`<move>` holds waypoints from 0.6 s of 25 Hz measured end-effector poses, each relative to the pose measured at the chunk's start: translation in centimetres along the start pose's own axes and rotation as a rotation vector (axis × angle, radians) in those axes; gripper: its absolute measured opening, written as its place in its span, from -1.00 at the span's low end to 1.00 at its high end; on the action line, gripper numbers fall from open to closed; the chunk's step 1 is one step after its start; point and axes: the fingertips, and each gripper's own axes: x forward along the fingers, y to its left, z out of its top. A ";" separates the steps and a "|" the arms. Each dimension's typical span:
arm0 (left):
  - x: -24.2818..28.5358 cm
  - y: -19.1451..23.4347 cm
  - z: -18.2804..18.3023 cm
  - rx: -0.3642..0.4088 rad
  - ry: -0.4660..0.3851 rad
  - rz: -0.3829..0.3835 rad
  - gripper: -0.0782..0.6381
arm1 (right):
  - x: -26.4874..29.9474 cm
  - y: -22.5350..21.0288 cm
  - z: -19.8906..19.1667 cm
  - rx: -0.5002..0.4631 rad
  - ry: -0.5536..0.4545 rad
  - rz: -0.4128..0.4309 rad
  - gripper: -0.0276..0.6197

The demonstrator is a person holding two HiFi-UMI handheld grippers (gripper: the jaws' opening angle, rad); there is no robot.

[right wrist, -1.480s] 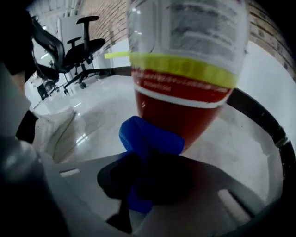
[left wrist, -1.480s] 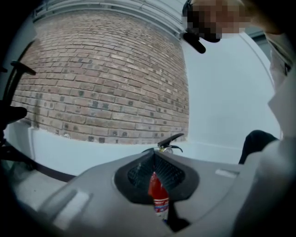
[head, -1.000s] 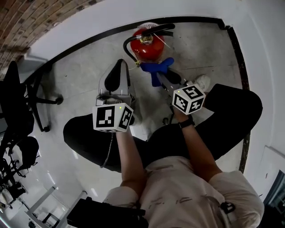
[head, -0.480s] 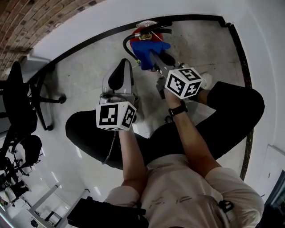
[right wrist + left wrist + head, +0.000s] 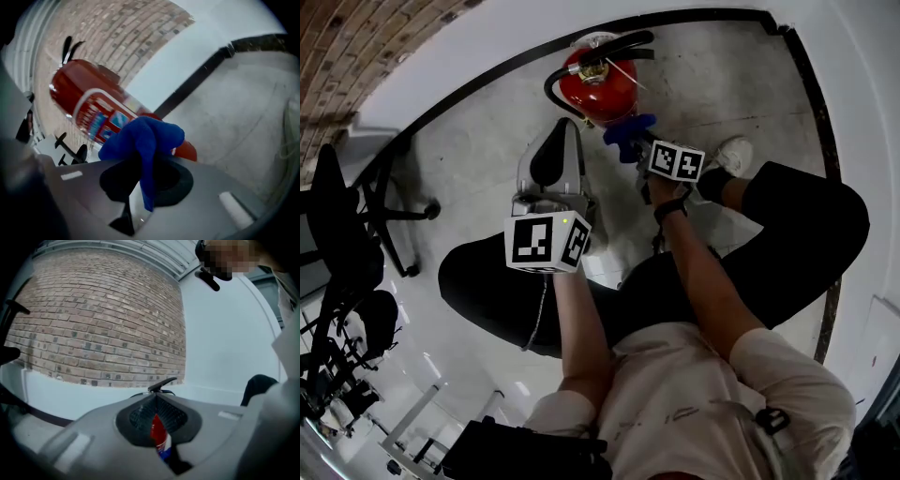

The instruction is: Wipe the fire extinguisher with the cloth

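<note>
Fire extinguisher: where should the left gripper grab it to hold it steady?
Probably the black handle on top, coming from above. The fire extinguisher stands upright, and its red body looks too round and wide for the jaws. The right gripper holds the blue cloth beside it, so the top is free.

Our left gripper has its jaws closed, tips meeting, with nothing gripped. Through the narrow gap below the tips we see the red fire extinguisher beyond, with a patch of blue low on it, cloth or label we cannot tell. Its black lever pokes up above the jaws. Behind stand a brick wall and a white wall. A dark trouser leg shows at right.
</note>
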 end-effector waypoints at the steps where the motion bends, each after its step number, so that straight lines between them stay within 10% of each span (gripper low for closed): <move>1: 0.3 -0.2 -0.1 0.007 0.011 -0.007 -0.78 | 0.9 -2.0 -1.3 0.043 0.025 -0.027 -0.74; 9: 2.5 1.3 -0.2 0.071 0.032 -0.023 -0.78 | 6.6 -12.8 -9.8 0.054 0.370 -0.235 -0.73; 15: 4.6 2.3 1.9 0.082 0.005 -0.080 -0.78 | 5.0 -11.2 -5.8 0.167 0.306 -0.212 -0.72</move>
